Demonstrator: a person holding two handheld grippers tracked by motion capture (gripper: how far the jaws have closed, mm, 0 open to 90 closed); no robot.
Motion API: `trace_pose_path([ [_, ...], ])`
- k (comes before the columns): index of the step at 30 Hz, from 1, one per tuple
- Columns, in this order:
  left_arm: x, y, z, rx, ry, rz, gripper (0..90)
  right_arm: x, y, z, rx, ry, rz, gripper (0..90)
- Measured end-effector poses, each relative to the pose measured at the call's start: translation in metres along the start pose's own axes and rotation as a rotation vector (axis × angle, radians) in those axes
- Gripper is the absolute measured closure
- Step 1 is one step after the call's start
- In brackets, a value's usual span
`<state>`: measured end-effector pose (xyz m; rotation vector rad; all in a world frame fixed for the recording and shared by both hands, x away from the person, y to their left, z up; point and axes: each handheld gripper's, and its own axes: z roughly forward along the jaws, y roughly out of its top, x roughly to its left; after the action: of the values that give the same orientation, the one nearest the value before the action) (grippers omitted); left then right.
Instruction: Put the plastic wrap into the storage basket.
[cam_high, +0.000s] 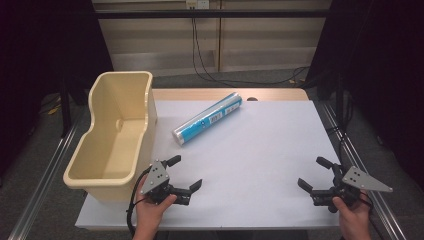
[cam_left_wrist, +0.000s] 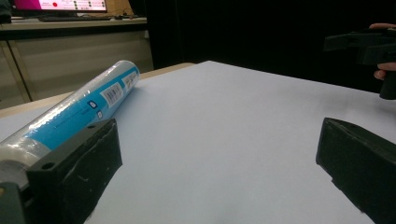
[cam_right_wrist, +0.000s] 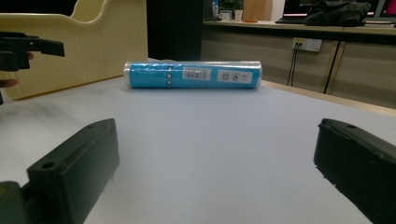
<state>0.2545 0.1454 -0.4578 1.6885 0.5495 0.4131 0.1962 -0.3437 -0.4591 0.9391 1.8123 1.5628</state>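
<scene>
Here I hold my left gripper (cam_high: 186, 172) and right gripper (cam_high: 314, 172) low over the table (cam_high: 260, 150), both nearer me than the blue tube (cam_high: 208, 119). Both jaws gape wide, empty, the tube untouched beside the bin (cam_high: 117, 130).

Left gripper (cam_high: 186, 174): black blocky jaws, grey three-cornered screwed plate, black cable trailing. Right gripper (cam_high: 314, 173): same build. Hands bare.
</scene>
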Motion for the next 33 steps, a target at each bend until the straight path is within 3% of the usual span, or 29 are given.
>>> trace_pose_path([
  [17,0.005,0.002,0.007,0.01,0.027,0.001,0.0,0.003,0.0,0.001,0.003,0.013,0.001,0.0],
  [22,0.011,0.005,0.017,0.019,0.049,-0.012,0.0,0.002,0.0,0.001,0.007,0.011,0.002,0.0],
  [25,0.013,0.007,0.02,0.016,0.038,-0.03,0.0,0.002,0.0,0.001,0.011,0.01,-0.001,0.0],
  [26,0.014,0.009,0.024,0.033,0.041,-0.028,0.0,0.002,-0.001,0.001,0.011,0.013,0.001,0.0],
  [33,0.021,0.013,0.036,0.031,0.051,-0.028,0.0,0.002,-0.001,0.0,0.011,0.013,-0.002,0.0],
])
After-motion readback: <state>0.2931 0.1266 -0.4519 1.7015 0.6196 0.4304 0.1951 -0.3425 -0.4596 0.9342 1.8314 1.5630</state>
